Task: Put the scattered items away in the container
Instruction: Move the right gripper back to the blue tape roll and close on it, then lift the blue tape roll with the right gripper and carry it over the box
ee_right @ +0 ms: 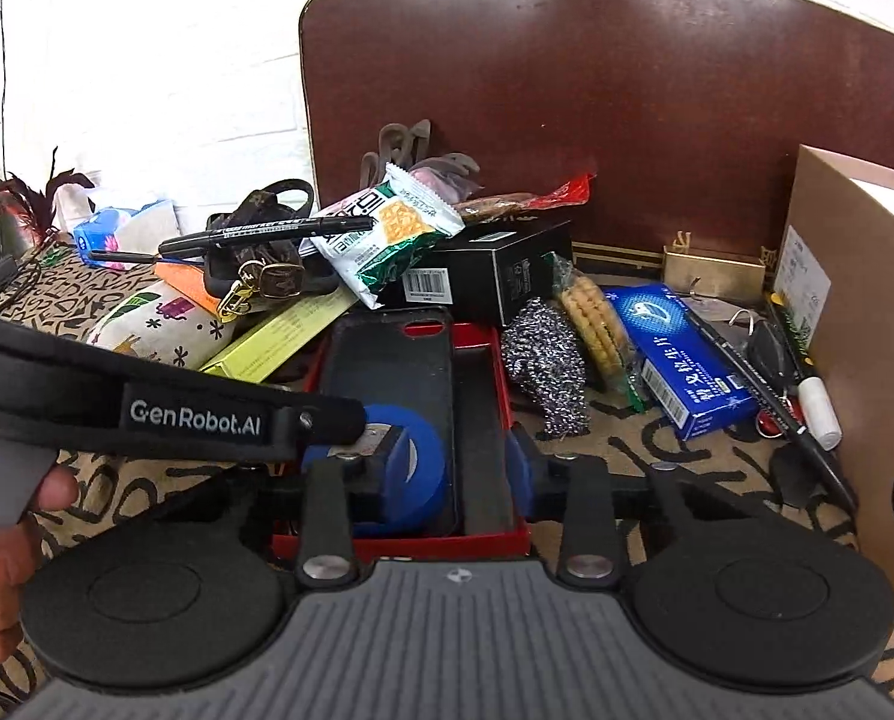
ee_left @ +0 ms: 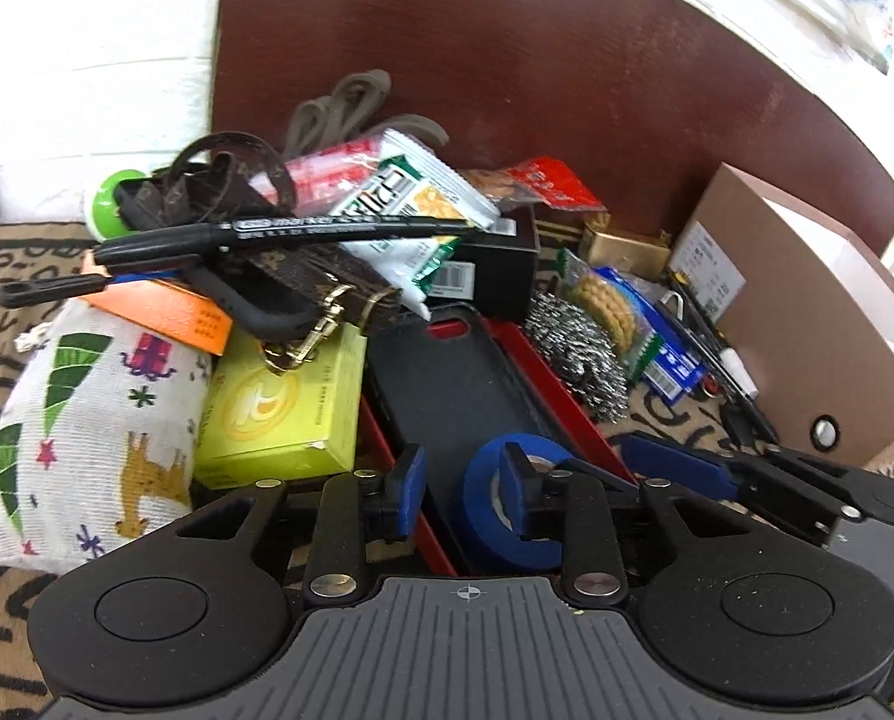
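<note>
Red tray [ee_right: 483,348] on patterned cloth [ee_left: 3,276], holding a black phone case [ee_left: 447,384] and a blue tape roll [ee_left: 507,504]. Left gripper [ee_left: 462,489]: jaws part-closed around the tray's left wall; contact with the tape unclear. Right gripper [ee_right: 453,474]: jaws straddle the tray's right side; grip cannot be told.

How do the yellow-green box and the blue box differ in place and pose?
The yellow-green box lies left of the red tray, partly buried: a brown strap with a gold clasp hangs over it. The blue box lies right of the tray on the patterned cloth, with nothing on top of it and a packet of biscuits beside it. Both are small printed cartons lying flat, outside the tray.
</note>
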{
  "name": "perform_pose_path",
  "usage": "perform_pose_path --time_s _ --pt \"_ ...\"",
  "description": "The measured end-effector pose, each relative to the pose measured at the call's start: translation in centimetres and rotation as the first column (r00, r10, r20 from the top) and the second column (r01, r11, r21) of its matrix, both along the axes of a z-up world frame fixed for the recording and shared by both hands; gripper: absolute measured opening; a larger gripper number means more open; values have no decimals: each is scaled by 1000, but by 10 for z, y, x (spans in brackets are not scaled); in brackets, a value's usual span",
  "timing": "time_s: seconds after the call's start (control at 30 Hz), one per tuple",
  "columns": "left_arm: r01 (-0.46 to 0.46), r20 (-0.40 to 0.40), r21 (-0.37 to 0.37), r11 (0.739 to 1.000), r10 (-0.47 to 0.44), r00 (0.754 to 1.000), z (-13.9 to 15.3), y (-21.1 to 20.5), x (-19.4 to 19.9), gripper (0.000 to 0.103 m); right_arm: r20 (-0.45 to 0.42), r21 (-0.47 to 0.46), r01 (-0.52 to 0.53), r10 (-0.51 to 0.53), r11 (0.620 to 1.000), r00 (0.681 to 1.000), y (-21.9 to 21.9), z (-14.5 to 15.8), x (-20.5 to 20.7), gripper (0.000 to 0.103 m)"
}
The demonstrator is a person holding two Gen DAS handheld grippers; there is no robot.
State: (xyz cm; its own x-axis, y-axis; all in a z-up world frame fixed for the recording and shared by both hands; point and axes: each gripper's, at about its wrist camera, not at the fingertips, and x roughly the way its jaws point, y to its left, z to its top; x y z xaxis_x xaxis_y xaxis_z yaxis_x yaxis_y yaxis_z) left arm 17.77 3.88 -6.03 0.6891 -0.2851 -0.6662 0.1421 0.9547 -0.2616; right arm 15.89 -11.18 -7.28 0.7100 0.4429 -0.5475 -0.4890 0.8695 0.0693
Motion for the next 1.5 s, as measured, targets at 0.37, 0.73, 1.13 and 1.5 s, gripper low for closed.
perform_pose_path --time_s 0.37,0.73,1.13,1.5 --pt "54 -23 4 999 -54 998 -6 0 6 32 -27 -17 -23 22 1000 999 9 -6 0 23" --pt "34 -24 9 999 -34 999 -1 -3 3 35 -17 -12 -25 25 1000 1000 8 0 -3 18" --pt "112 18 36 993 -113 993 33 -48 -49 34 34 2 34 -34 999 999 -39 32 -57 17" --pt "311 -116 -1 951 -309 944 -10 -128 -99 37 -123 -10 224 -224 974 967 -126 -5 -119 18"
